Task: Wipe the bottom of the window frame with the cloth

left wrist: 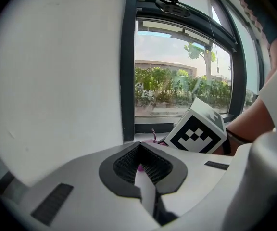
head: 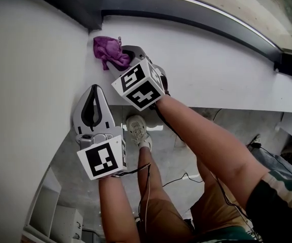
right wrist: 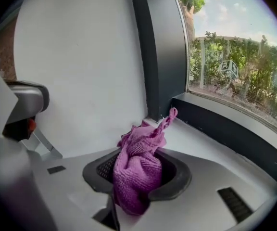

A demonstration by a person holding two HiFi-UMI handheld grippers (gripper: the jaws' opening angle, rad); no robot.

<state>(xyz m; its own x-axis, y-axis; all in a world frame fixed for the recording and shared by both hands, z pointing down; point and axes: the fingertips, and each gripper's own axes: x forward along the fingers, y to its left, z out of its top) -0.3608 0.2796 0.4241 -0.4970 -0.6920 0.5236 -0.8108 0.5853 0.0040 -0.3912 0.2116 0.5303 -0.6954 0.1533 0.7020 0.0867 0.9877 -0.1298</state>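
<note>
A crumpled purple cloth [head: 110, 52] lies against the white sill [head: 212, 70] in the left corner, where the dark bottom rail of the window frame [head: 196, 15] meets the wall. My right gripper [head: 128, 59] is shut on the cloth [right wrist: 141, 170], which bulges up between its dark pads and points toward the frame corner [right wrist: 160, 112]. My left gripper [head: 91, 97] hangs lower, close to the white wall, shut with nothing between its jaws [left wrist: 141, 170]. The right gripper's marker cube [left wrist: 198, 129] shows ahead of it, with a sliver of purple cloth [left wrist: 153, 139] beside it.
A white wall [head: 29, 75] runs down the left side. The sill stretches away to the right under the curved window frame. Below are the person's legs, a shoe [head: 137, 130], loose cables [head: 186, 178] on the floor and white shelving [head: 49, 214].
</note>
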